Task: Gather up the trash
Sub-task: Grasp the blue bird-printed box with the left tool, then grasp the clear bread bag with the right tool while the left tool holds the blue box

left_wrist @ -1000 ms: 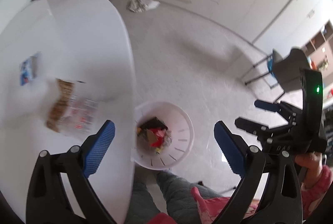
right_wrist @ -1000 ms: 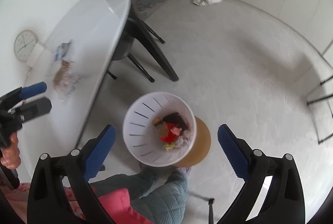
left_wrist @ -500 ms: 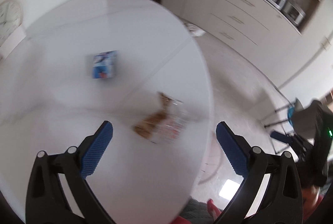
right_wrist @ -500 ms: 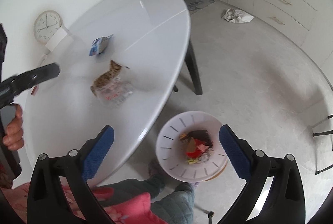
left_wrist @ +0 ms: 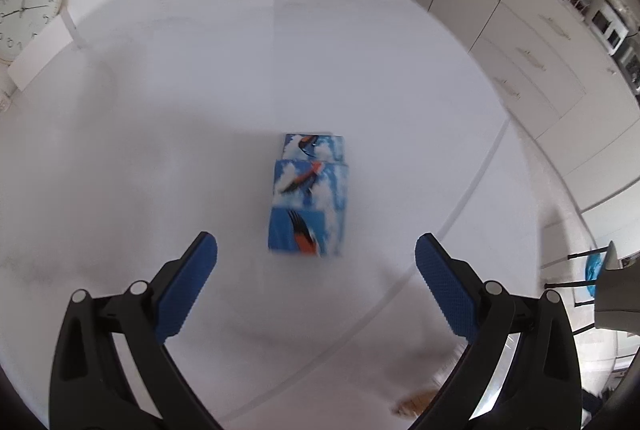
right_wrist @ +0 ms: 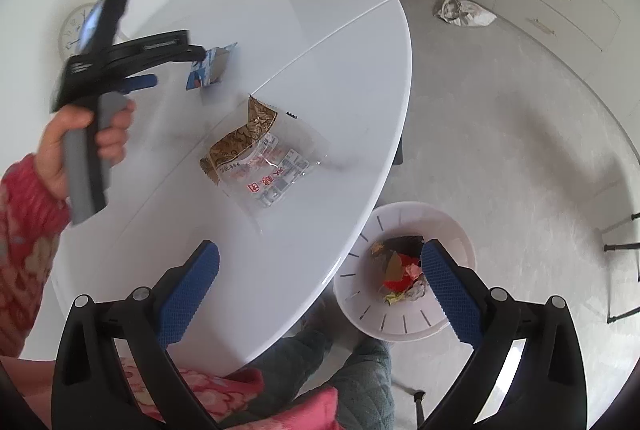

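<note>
Blue pads of my left gripper stand wide apart, holding nothing, pointed down over the white table at the small blue carton, which lies flat just ahead of the fingertips, centred in the gap and untouched. From the right wrist view, my left hand wraps the grey handle, sleeve in red, the tool angled across the table toward that carton. My right gripper is also spread wide and empty, held lower and nearer my body, straddling the table edge. The clear snack wrapper with a brown printed end lies flat near that edge. The white bin stands on the floor just beside the table, with scraps inside.
</note>
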`<state>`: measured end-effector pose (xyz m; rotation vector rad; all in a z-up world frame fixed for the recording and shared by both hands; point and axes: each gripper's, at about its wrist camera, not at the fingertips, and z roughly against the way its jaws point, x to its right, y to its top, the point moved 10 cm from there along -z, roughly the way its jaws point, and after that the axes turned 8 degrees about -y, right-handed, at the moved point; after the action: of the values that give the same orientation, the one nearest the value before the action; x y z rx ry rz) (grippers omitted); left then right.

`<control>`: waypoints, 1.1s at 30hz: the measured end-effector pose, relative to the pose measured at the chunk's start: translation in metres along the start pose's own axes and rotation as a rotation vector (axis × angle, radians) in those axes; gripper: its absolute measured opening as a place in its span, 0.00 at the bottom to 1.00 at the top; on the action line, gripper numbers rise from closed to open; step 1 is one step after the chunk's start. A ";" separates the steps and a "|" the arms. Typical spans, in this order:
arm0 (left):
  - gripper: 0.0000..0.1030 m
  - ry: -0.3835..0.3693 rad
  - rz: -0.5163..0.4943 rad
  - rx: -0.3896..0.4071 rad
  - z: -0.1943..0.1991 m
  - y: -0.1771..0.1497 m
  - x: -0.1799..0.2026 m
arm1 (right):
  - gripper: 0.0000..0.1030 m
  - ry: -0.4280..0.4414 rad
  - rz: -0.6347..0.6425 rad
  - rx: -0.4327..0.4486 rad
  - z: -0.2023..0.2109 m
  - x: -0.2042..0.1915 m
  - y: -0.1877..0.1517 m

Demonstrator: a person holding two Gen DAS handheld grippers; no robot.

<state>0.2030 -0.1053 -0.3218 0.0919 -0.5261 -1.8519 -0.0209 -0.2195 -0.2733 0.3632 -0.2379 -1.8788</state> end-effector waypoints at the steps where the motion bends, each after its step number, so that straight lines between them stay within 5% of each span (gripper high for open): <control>1: 0.92 0.018 0.011 -0.004 -0.005 0.001 -0.001 | 0.97 0.002 -0.010 -0.007 -0.002 -0.001 0.000; 6: 0.90 0.028 0.014 -0.033 -0.032 0.005 -0.009 | 0.97 0.004 -0.059 -0.024 -0.008 -0.006 0.007; 9: 0.78 0.026 0.012 -0.043 -0.040 0.004 -0.009 | 0.97 0.013 -0.086 -0.031 -0.011 -0.011 0.012; 13: 0.48 0.023 -0.023 -0.046 -0.049 0.006 -0.009 | 0.97 0.036 -0.162 -0.016 -0.012 -0.019 0.024; 22: 0.46 -0.016 -0.050 0.042 -0.002 0.000 -0.008 | 0.97 0.056 -0.382 -0.099 -0.050 -0.044 0.035; 33: 0.46 -0.010 -0.084 0.129 0.085 -0.049 -0.033 | 0.97 -0.085 -0.568 -0.108 -0.087 -0.058 0.055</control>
<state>0.1444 -0.0371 -0.2717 0.1937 -0.6580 -1.8997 0.0768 -0.1820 -0.3282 0.2954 -0.0920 -2.4584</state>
